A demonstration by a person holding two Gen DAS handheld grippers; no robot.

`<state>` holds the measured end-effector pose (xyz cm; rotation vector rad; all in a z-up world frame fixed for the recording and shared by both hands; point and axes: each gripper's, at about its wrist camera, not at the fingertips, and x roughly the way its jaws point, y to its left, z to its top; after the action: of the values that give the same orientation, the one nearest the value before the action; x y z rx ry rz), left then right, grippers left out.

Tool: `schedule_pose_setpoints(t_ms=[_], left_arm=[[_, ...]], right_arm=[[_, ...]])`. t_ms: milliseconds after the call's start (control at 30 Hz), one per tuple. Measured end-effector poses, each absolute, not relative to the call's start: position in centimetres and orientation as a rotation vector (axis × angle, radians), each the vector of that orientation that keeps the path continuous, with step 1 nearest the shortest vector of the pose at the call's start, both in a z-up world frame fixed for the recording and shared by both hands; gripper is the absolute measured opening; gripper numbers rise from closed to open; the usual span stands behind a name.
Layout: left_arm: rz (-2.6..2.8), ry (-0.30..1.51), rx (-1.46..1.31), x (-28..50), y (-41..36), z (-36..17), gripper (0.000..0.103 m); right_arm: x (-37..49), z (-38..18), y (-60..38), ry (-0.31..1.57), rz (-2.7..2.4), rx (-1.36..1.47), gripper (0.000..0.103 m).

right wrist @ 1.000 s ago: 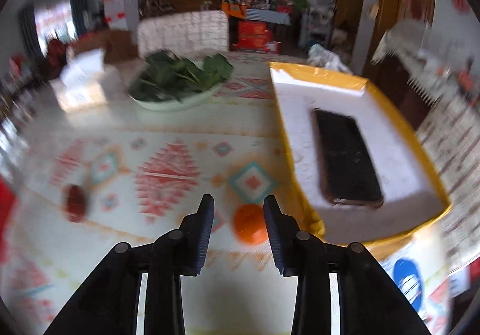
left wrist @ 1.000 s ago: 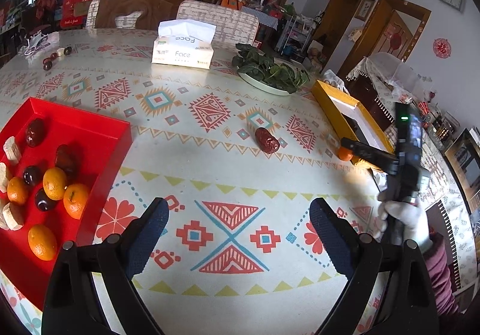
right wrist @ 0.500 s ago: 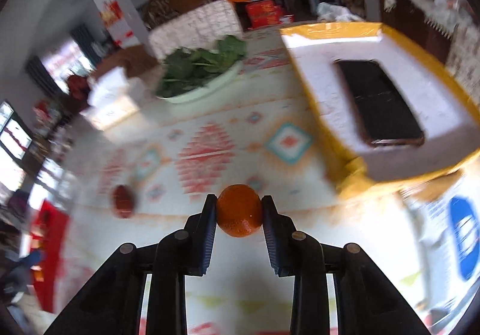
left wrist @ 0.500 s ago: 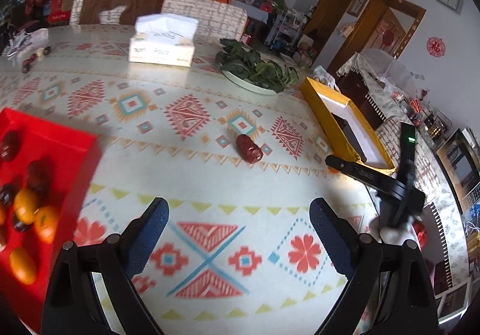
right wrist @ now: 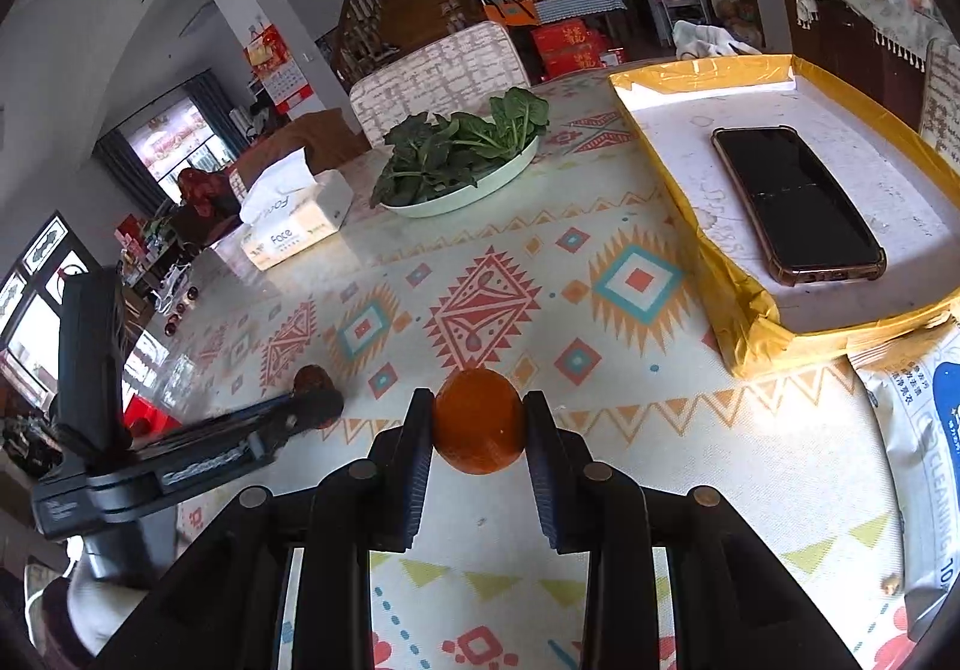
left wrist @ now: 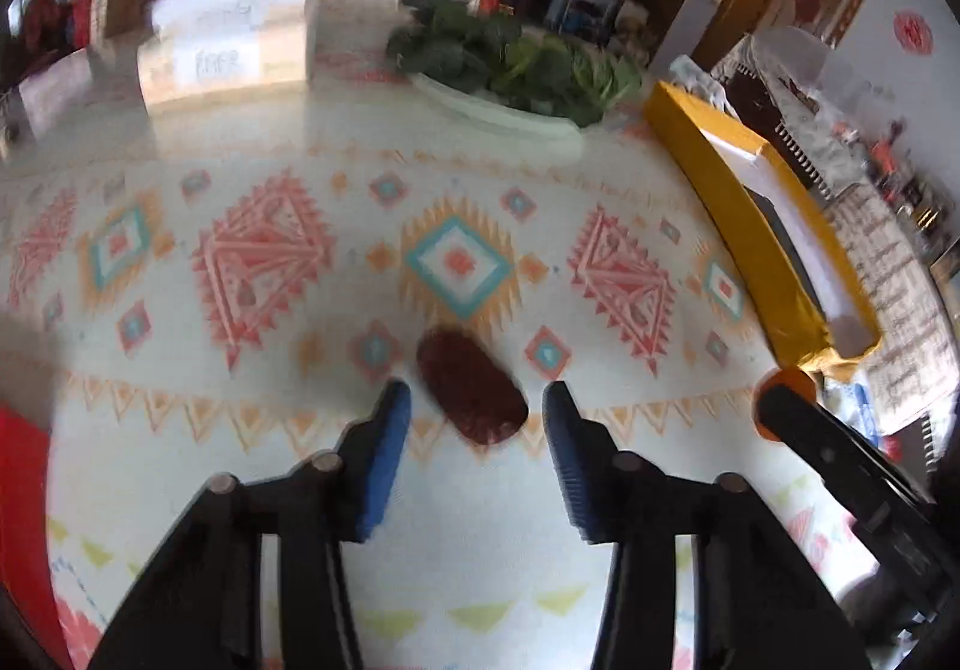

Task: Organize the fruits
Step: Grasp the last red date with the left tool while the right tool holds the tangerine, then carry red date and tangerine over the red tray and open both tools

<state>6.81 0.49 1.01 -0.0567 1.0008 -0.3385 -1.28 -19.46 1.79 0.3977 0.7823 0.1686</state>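
While the left gripper [left wrist: 477, 400] closes, the red date [left wrist: 471, 385] lies on the table [left wrist: 300, 370] between its fingers, long axis diagonal, pads not yet touching. Right view: right gripper [right wrist: 478, 421] fingers pinch the orange [right wrist: 478, 421] above the table, beside the yellow tray [right wrist: 726, 304].

The tissue box [right wrist: 297, 232] at far left read "Face", and the white bag [right wrist: 924, 430] at the near right edge bore "CLEANING" beside a blue mark
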Motion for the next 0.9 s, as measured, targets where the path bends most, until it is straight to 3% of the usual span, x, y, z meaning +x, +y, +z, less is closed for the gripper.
schedule_pose_setpoints(t_ms=[100, 167, 567, 900], left_arm=[[-0.322, 0.996, 0.001, 6.8, -0.4, 0.7, 0.029], [-0.299, 0.976, 0.062, 6.1, -0.9, 0.7, 0.027], [-0.302, 0.840, -0.083, -0.3, 7.2, 6.0, 0.026], [-0.034, 0.738, -0.264, -7.5, 24.7, 8.7, 0.026]], right_arm=[[-1.5, 1.9, -19.0, 0.779, 0.180, 0.389, 0.033], [-1.4, 1.9, -18.9, 0.778, 0.184, 0.385, 0.033], [-1.6, 2.0, -18.4, 0.764, 0.180, 0.363, 0.033], [-2.8, 4.7, -9.0, 0.788, 0.401, 0.321, 0.033]])
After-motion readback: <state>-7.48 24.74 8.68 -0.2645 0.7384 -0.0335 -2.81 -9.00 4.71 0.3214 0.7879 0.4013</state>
